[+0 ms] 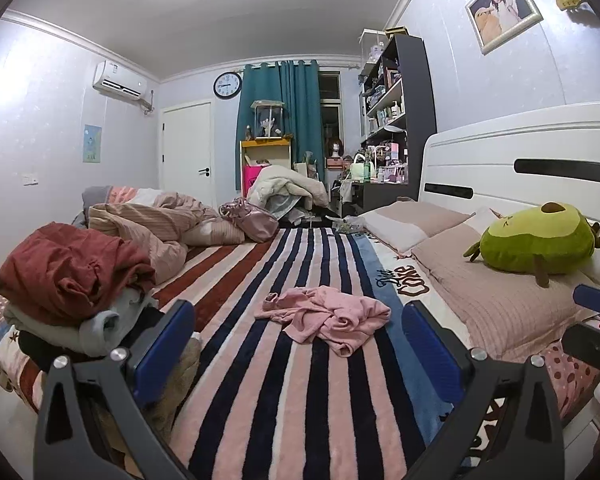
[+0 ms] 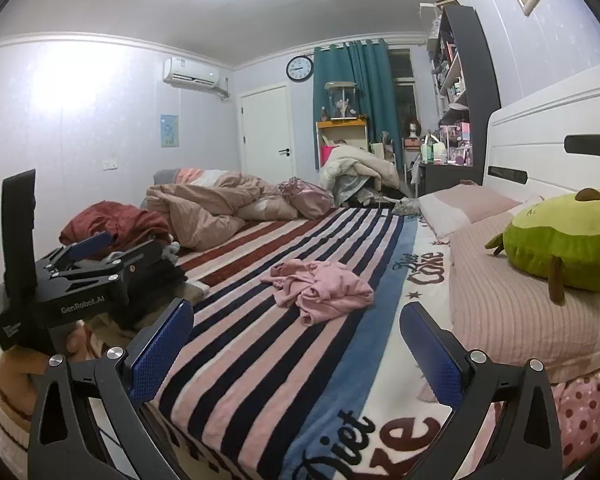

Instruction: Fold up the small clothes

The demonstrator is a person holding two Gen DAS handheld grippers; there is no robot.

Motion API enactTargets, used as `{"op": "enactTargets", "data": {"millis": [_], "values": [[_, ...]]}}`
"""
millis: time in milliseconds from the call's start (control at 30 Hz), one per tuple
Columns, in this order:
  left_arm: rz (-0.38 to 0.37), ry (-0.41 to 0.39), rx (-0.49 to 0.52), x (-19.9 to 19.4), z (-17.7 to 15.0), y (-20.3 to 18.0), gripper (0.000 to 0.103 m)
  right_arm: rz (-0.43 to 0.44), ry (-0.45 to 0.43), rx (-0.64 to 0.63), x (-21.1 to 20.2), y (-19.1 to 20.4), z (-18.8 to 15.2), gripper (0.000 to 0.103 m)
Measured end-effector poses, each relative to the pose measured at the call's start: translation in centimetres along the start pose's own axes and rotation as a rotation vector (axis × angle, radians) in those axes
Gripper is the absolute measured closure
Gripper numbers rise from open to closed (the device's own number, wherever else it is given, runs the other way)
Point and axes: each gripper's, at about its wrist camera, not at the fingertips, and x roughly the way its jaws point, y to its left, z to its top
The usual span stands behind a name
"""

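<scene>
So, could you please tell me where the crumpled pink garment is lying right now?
The pink garment lies crumpled mid-bed on the striped blanket, ahead of both open grippers, with the pillows to its right and the clothes pile to its left.

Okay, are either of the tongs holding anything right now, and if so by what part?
Nothing is held. The left tongs and right tongs are both open and empty; the pink garment lies crumpled, untouched, on the striped blanket.

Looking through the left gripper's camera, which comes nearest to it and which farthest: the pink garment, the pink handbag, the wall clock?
1. Pink garment: crumpled on the striped blanket, just ahead.
2. Pink handbag: farther up the bed, slightly left.
3. Wall clock: on the far wall, beside the teal curtain.
</scene>
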Motion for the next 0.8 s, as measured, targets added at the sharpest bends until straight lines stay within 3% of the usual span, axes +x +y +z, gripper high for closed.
{"op": "enactTargets", "data": {"millis": [800], "values": [[0.011,0.001,0.025,-0.11,-0.39,-0.36,0.001,-0.004,0.001,0.0,-0.02,-0.1,0.11,0.0]]}}
